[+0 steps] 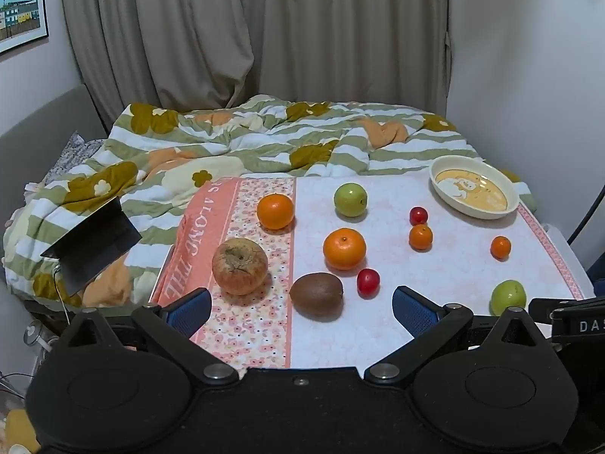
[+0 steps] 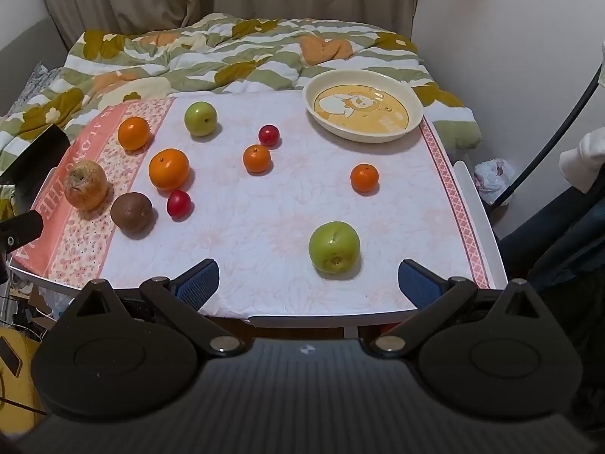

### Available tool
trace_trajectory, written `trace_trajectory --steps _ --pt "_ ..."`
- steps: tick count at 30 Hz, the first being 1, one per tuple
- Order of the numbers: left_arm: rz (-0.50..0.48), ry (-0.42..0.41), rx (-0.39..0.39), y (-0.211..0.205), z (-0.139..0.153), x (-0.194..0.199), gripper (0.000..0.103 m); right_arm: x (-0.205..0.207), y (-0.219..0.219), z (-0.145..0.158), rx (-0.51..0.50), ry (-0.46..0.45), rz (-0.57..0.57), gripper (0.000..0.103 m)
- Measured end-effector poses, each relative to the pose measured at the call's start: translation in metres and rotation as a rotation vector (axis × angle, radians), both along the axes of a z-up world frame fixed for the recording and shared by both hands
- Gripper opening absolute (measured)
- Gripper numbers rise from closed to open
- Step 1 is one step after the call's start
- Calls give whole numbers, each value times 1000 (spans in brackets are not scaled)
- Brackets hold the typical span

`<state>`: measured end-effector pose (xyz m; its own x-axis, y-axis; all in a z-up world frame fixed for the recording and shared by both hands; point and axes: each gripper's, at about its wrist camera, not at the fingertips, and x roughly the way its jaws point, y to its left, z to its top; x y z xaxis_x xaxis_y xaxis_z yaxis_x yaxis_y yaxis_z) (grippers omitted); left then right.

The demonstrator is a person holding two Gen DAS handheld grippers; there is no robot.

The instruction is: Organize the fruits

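Note:
Fruits lie scattered on a cloth-covered table. A cream plate with a yellow cartoon print stands empty at the far right, also in the left wrist view. My left gripper is open and empty above the near edge, with a brown kiwi between its fingers and a bruised apple to the left. My right gripper is open and empty, just short of a green apple. Oranges, small tangerines and red cherry tomatoes lie mid-table.
A bed with a striped flowered quilt lies behind the table. An open dark laptop sits on the quilt to the left. A dark cable hangs along the wall on the right. Clutter lies on the floor around the table.

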<state>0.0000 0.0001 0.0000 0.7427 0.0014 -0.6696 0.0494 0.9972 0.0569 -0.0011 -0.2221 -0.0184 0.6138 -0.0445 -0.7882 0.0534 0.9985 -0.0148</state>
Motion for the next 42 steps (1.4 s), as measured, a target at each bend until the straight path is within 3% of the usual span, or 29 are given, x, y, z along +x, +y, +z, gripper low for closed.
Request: trace_trajectory --steps 2,42 --pt "0 23 30 -1 0 1 103 3 -3 -1 -2 -2 -5 103" --pt "8 17 -4 8 -1 11 103 7 2 0 -8 -2 -8 103"
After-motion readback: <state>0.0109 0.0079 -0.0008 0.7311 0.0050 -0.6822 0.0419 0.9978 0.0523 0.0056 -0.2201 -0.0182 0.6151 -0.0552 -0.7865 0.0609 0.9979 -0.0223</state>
